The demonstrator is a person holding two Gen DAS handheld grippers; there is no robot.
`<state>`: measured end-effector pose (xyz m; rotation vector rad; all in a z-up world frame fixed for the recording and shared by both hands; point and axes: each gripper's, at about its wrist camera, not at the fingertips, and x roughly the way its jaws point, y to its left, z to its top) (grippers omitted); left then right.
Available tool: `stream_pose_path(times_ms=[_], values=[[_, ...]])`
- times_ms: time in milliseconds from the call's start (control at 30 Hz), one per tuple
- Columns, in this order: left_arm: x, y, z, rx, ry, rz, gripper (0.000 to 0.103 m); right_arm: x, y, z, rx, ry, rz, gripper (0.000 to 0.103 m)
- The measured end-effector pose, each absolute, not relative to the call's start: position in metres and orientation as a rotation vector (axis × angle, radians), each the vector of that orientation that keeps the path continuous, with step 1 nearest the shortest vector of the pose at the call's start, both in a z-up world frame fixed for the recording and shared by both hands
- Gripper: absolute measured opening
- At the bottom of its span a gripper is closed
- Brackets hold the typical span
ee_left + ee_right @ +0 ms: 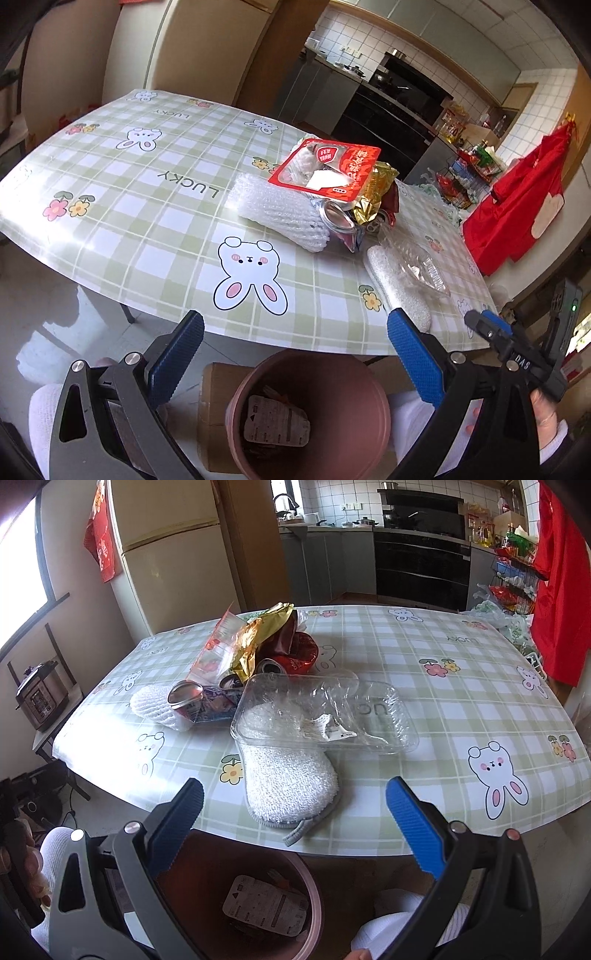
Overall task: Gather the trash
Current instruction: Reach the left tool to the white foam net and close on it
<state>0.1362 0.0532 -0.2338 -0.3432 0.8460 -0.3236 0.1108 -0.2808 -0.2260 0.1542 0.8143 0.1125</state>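
Above bin (314, 373) | left gripper (295, 354) fingers wide | right gripper (295, 830) fingers wide, empty

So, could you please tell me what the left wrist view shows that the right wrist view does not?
Only the left wrist view shows the right claw and the red food packet's printed face. Only the right wrist view shows the pressure cooker and the refrigerator. Both show the clear plastic tray, white foam net, crushed cans and the pink bin.
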Motion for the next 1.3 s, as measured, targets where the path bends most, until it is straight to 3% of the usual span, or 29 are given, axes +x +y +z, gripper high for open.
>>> stream_pose_path(times_ms=[267,433,767,800,867,900,933,1033,1100,1300], values=[[0.197,0.055,-0.241,-0.507,0.855,-0.334,0.097,0.13,-0.269,-0.236,0.077,0.861,0.103,0.097],[0.237,0.06,-0.264,-0.645,0.922,-0.333,0.085,0.143,-0.263,-0.237,0.031,0.861,0.125,0.097],[0.293,0.076,-0.307,-1.004,0.982,-0.271,0.077,0.174,-0.249,-0.241,-0.027,0.876,0.179,0.097],[0.296,0.077,-0.309,-1.012,0.981,-0.263,0.074,0.176,-0.248,-0.241,-0.032,0.879,0.187,0.097],[0.3,0.078,-0.311,-1.002,0.985,-0.251,0.056,0.182,-0.244,-0.243,-0.039,0.885,0.202,0.097],[0.3,0.078,-0.31,-0.98,0.992,-0.247,0.039,0.184,-0.242,-0.244,-0.043,0.886,0.209,0.097],[0.3,0.079,-0.308,-0.947,0.997,-0.245,0.031,0.186,-0.24,-0.244,-0.047,0.886,0.216,0.097],[0.291,0.088,-0.296,-0.865,0.961,-0.246,0.024,0.194,-0.233,-0.244,-0.059,0.886,0.25,0.095],[0.283,0.094,-0.287,-0.82,0.934,-0.255,0.023,0.199,-0.223,-0.244,-0.08,0.889,0.279,0.088],[0.248,0.114,-0.254,-0.644,0.851,-0.245,0.022,0.215,-0.184,-0.237,-0.165,0.872,0.373,0.081]])
